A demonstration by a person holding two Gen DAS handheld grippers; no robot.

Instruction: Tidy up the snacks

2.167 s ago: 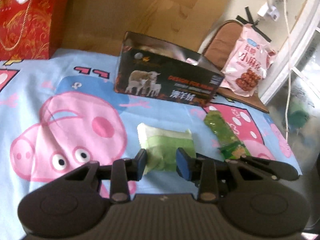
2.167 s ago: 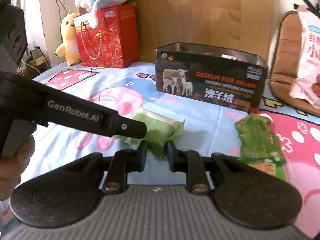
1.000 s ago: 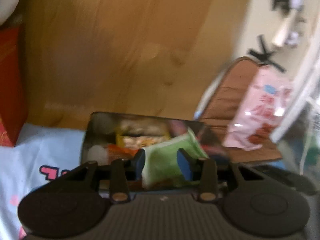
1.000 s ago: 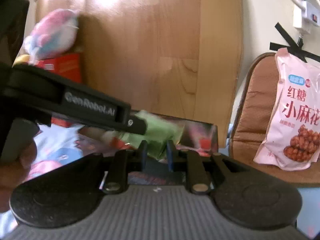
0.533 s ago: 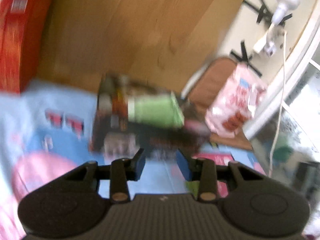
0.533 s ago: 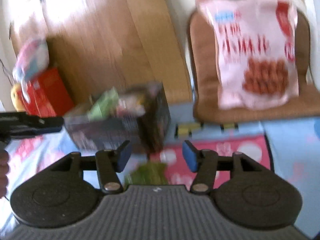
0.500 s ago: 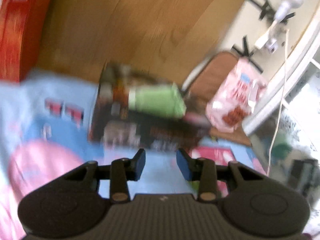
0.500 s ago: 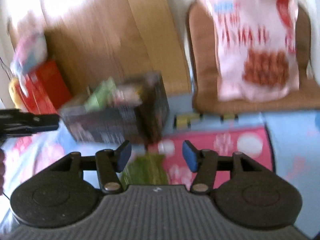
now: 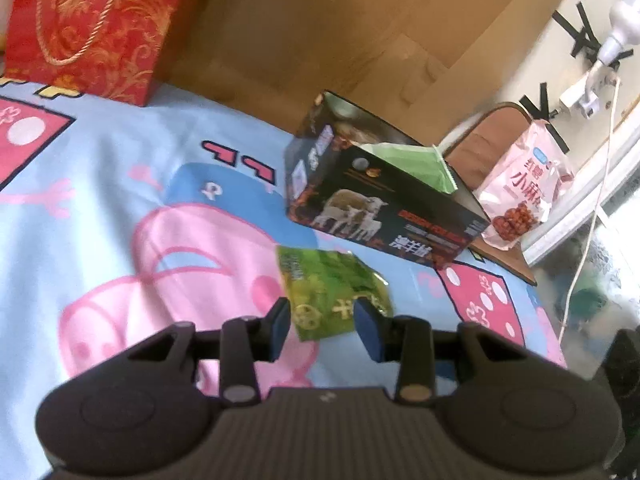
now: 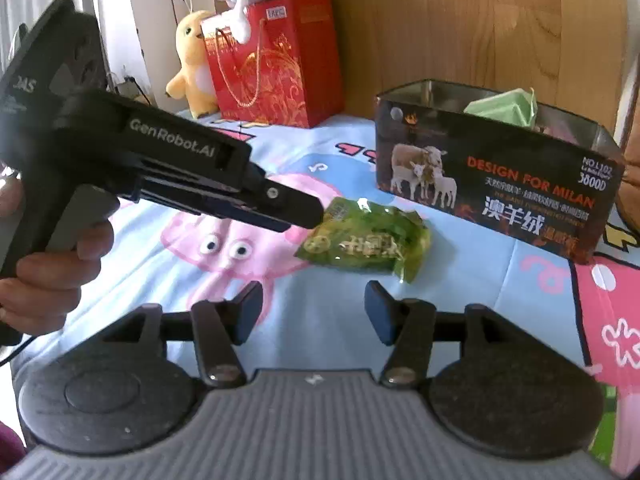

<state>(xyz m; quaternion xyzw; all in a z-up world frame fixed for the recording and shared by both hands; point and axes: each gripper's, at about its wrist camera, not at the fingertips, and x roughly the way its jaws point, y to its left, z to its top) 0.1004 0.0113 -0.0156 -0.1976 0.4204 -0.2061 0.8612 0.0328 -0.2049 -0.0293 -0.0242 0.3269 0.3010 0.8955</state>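
You've got bare sheet point(image 10: 320, 300) ahead of the right gripper point(image 10: 312, 308) up to the green snack pack point(image 10: 366, 240). The left gripper point(image 10: 304, 216) blocks its left end; the dark box point(image 10: 500, 196) walls off behind.

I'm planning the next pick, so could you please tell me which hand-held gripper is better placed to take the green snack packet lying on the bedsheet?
Left. The left hand-held gripper already frames the green snack packet between its fingertips, while the right hand-held gripper, jaws open, sits short of it.
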